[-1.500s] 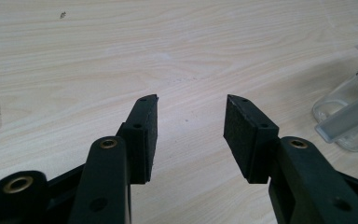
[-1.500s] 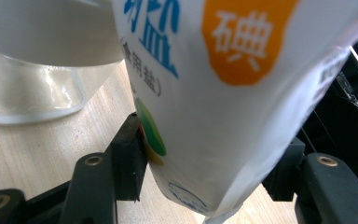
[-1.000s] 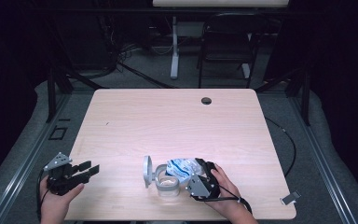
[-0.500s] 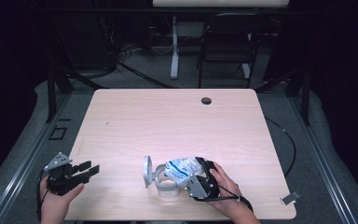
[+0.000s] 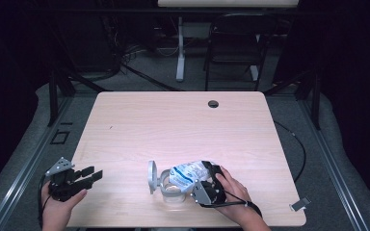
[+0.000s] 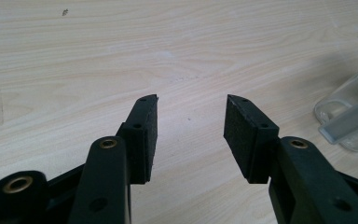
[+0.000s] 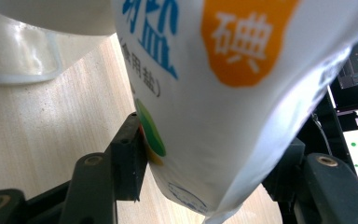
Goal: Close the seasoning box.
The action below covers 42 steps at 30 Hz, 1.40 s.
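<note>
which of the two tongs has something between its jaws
The right tongs: they grip the white salt bag over the clear jar. The left tongs stand open with nothing between them.

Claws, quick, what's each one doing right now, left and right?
Left claw: open, nothing between its pads, poised over the table.
Right claw: closed on the salt bag, held tilted over the clear jar.

The white bag (image 7: pixel 223 93) carries blue characters "盐" and, below them, "(食用盐)"; beside these, a white "碘" stands on an orange patch (image 7: pixel 242 37).
</note>
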Motion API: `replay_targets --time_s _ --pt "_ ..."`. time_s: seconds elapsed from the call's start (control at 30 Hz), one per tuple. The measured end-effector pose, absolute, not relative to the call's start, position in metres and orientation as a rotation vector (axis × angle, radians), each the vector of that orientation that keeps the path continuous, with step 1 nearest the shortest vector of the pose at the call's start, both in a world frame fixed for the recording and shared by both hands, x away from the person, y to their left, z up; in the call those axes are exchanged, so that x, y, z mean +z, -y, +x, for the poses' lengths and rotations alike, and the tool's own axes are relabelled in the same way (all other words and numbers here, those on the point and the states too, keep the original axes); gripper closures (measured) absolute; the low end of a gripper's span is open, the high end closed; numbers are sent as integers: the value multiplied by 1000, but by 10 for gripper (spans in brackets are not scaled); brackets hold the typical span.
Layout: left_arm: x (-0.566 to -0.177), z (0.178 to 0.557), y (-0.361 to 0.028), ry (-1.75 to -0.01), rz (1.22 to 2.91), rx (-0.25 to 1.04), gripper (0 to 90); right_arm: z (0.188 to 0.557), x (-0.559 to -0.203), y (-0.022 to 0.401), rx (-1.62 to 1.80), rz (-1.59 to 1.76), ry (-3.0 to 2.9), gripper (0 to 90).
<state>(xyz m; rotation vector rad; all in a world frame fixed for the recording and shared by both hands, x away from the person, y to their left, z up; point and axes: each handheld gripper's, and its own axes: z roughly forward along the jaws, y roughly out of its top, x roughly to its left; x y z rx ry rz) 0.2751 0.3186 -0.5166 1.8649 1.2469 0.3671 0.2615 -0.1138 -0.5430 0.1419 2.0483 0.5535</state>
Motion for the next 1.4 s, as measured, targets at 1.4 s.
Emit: replay_targets --time_s 1.4 --pt "-519 276 -320 -1255 1865 362 551 260 -537 109 401 9 -1977 434"
